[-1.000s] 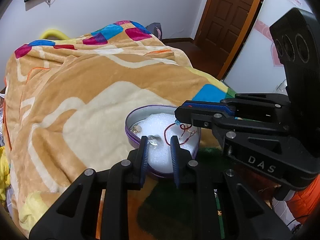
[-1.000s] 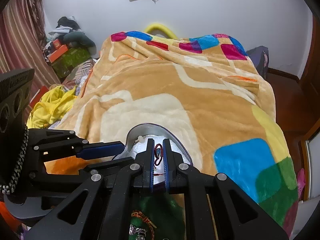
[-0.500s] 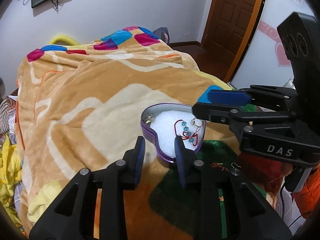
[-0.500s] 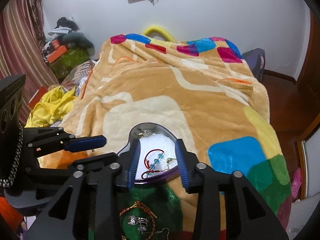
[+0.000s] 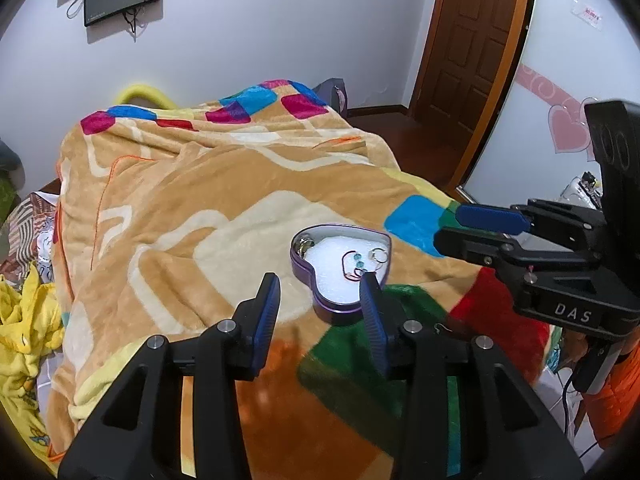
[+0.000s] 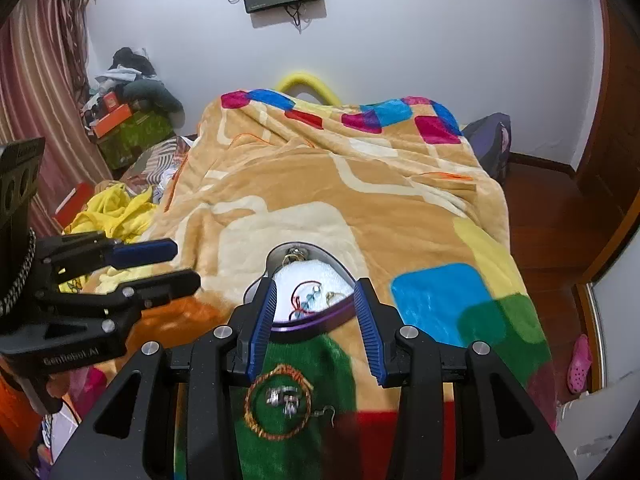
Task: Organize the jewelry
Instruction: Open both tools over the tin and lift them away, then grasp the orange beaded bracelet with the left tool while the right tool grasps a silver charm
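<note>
Fingers of both the left gripper and the right gripper stand wide apart, holding nothing. The purple heart-shaped tin sits on the patchwork fleece blanket covering the bed, a red beaded bracelet lying on its white foam. An orange cord bracelet lies near the blanket's front edge, just before the tin.

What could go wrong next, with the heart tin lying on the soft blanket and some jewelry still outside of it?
The heart tin lies on a soft, sloping blanket; a push could tip it and spill the red cord bracelet. The woven bracelet, small earrings and hook earring sit on plush pile, where the open right hand-held gripper may snag fibers or miss them.
</note>
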Available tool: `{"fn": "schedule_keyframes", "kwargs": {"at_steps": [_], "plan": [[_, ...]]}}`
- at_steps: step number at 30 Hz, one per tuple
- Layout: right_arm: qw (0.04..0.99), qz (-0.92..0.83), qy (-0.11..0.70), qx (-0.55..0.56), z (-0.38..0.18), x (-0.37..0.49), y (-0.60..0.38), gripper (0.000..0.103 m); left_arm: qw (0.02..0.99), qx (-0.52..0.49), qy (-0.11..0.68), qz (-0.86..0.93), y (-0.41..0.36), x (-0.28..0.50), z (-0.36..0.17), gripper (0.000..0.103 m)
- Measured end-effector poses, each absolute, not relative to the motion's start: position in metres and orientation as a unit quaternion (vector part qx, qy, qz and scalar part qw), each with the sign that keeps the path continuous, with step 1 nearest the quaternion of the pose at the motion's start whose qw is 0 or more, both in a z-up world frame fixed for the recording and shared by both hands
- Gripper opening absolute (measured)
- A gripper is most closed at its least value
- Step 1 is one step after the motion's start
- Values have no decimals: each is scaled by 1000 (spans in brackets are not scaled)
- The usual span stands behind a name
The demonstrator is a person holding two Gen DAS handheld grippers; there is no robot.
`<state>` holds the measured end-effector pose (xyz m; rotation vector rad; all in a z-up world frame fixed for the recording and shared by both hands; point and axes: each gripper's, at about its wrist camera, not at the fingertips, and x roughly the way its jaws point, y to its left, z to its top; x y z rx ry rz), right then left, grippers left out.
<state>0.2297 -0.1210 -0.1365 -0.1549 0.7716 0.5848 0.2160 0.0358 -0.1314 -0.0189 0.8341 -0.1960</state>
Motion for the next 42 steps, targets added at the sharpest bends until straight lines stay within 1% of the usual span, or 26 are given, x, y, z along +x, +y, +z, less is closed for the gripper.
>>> {"fn": "schedule_keyframes", "kwargs": {"at_steps": [4,8,23,29,32,34,38,39,40,41,42], "plan": [[887,273,364,-80,-134,217,-126,37,911,-13,402,-94,33,207,-127,44],[887,269,366,-76,-137,206,-134,37,908,-20,409,-94,30,198,-130,44],[875,246,410,-69,-178,184,-161,37,876,-31,468,-116,1,187,-182,44],[871,239,426,-59,-192,180,-172,37,861,-53,487,-133,-11,192,-200,44],[869,238,430,-52,-194,180,-175,37,857,-51,495,-136,-17,194,-208,37],[870,237,430,-52,-195,179,-176,37,851,-53,504,-136,-21,196,-216,31],[869,240,431,-48,-196,178,-178,37,846,-71,512,-133,-21,199,-226,23],[869,241,431,-47,-196,178,-178,37,846,-72,510,-133,-21,199,-225,20],[869,241,430,-47,-196,178,-178,37,847,-72,509,-133,-21,199,-225,10],[869,241,430,-46,-196,178,-178,37,847,-72,509,-135,-21,199,-225,7],[868,241,431,-45,-197,178,-178,37,848,-72,507,-137,-20,199,-224,5]]}}
